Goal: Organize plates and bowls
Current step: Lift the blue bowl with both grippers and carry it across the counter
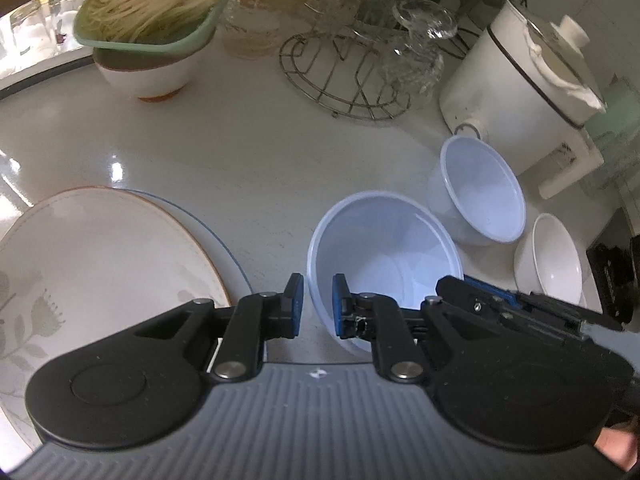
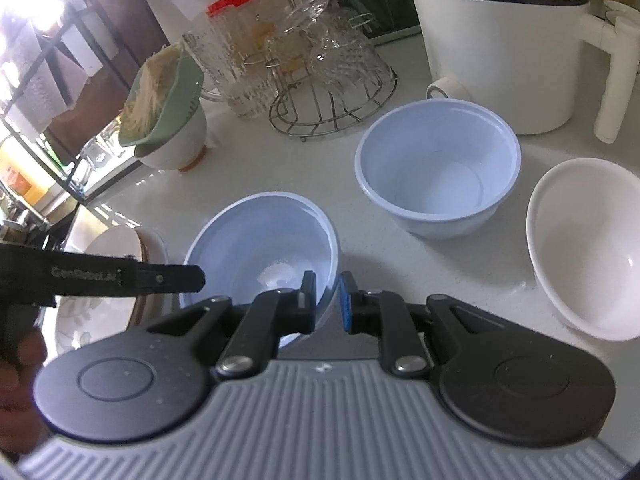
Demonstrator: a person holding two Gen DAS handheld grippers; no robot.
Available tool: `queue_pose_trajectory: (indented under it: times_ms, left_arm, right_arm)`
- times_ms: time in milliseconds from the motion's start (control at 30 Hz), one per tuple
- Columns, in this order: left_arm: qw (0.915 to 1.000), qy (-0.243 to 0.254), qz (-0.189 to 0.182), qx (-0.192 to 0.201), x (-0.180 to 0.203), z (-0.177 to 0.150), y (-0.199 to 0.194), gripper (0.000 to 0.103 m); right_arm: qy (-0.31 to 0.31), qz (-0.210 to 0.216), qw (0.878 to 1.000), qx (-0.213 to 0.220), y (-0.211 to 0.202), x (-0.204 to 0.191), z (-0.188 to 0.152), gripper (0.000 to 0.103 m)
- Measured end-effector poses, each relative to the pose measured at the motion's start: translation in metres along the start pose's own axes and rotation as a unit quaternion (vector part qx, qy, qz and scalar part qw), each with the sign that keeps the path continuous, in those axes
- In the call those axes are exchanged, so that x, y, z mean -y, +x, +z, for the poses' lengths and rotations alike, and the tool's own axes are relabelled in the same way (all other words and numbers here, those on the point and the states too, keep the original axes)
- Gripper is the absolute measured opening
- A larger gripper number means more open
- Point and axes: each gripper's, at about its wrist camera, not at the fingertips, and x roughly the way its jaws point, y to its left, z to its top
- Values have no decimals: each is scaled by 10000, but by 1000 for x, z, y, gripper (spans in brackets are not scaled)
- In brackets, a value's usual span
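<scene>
Three bowls and a stack of plates are sitting on the white counter [image 1: 240,140]. The one in play is the near blue bowl [image 1: 384,236], down front between the floral plates [image 1: 100,248] and the second blue bowl [image 1: 480,192], with the white bowl [image 1: 552,260] further off to the side.

Both tools are on it. The left gripper [image 1: 317,304] is clenched nearly all the way with the bowl's rim between its pads, one pad outside the wall and one inside. The right gripper [image 2: 327,300] has the opposite rim the same way.

Handling-wise, it looks like thin glossy plastic or melamine: light, stiff enough, not too fragile, but slick. The rim is the only sensible place to pinch, since the walls are smooth and curved. My guess is that a shallow bite could let it swivel or slip out. The plates and white bowl look ceramic, so heavier and chippable.

Writing: only the arm of the left gripper, seen from the right wrist, reads something like "GenRobot.AI", and it's blurry. I can't make out any label on the white appliance [image 1: 520,92].
</scene>
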Motion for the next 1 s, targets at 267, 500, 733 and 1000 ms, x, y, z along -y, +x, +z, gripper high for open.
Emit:
queue_pose_trajectory:
  times_ms: [267,500,733,1000]
  left_arm:
    - [9995,-103,153,261,-8,0,-24,27]
    - [9983,-137,-40,574,3,-1,-67,27]
    - [9951,-173,-229,945,19,-5,-119,27]
    - [9934,-22,-80,1143,34,-26,-155,27]
  right_arm:
    - [-91,-84,9996,238,-19,-8,4,20]
    - [-272,-35,9979,595,-60,-19,10,28]
    - [-333,-6,9952,924,-106,-26,13,28]
    - [-428,-17,9910,1270,-152,-29,9,28]
